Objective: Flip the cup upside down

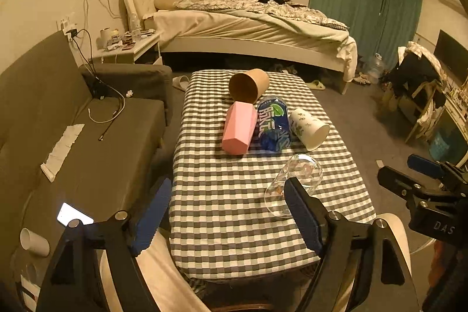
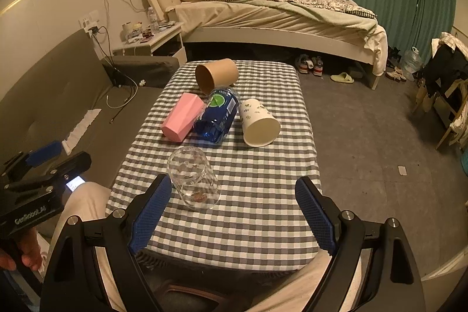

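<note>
Fingers [image 2: 152, 209] spread above checkered table [image 2: 263, 209].

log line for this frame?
left hand-held gripper: open, empty | right hand-held gripper: open, empty | glass cup: on side, untouched

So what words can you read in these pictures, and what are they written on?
"DAS": on the right gripper, seen from the left wrist.
"GenRobot", then marks too blurred to read: on the left gripper, seen from the right wrist.
Large white Chinese characters on the blue bottle: too blurred to read.
White cup: leaf pictures only.
</note>
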Available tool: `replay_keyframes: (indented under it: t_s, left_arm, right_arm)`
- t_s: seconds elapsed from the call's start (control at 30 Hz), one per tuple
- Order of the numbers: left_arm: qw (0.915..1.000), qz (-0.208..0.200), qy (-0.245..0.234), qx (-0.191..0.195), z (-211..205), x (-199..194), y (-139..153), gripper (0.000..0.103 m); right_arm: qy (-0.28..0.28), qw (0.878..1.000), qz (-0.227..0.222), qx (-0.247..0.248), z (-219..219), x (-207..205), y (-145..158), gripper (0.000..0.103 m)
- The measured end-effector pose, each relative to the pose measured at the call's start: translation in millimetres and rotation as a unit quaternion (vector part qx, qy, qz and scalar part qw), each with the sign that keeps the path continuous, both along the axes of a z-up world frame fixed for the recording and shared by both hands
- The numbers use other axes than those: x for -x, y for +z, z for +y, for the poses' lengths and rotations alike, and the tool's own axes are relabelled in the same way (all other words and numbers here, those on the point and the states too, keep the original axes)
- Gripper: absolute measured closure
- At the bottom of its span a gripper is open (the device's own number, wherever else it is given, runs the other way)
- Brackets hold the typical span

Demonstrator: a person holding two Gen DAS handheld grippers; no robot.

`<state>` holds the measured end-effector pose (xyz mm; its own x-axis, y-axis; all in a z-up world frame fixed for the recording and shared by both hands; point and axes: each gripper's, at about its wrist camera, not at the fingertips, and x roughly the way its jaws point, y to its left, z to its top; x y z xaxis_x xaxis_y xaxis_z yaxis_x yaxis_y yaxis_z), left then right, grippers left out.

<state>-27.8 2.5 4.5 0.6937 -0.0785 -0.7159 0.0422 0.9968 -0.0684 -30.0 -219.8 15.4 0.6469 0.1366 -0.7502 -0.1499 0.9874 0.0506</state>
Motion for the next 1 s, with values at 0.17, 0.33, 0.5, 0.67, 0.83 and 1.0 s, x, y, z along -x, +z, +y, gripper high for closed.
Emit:
replay_keyframes:
  t_s: [0.17,0.33,0.5,0.67,0.83,1.0]
  left_arm:
    - [1.0,0.003,-0.003,-0.005,-3.9,-1.9,-2.8,0.021]
    - [0.9999,0.01,-0.004,-0.005,-7.4,-4.5,-8.1,0.021]
    - [0.9998,0.012,0.006,-0.014,-10.1,-7.0,-16.5,0.02]
    - [0.9997,0.015,0.006,-0.016,-12.2,-9.2,-21.6,0.006]
    - [0.9998,0.011,0.008,-0.011,-12.6,-8.7,-21.3,0.003]
    - [0.9997,0.019,0.011,-0.01,-11.1,-10.3,-24.3,0.003]
  right_arm:
    - [-0.003,1.0,0.011,-0.003,-1.0,-4.3,-10.4,0.016]
    - [-0.004,1.0,0.014,0.004,-0.3,-6.3,-16.8,0.016]
    - [-0.005,1.0,0.012,0.013,-1.2,-7.8,-23.5,0.016]
    - [-0.009,1.0,0.01,0.011,-3.0,-8.4,-28.4,0.006]
    - [-0.016,1.0,0.009,0.012,-5.6,-9.9,-30.0,0.0]
    - [-0.02,1.0,0.012,0.011,-6.7,-11.8,-32.0,0.0]
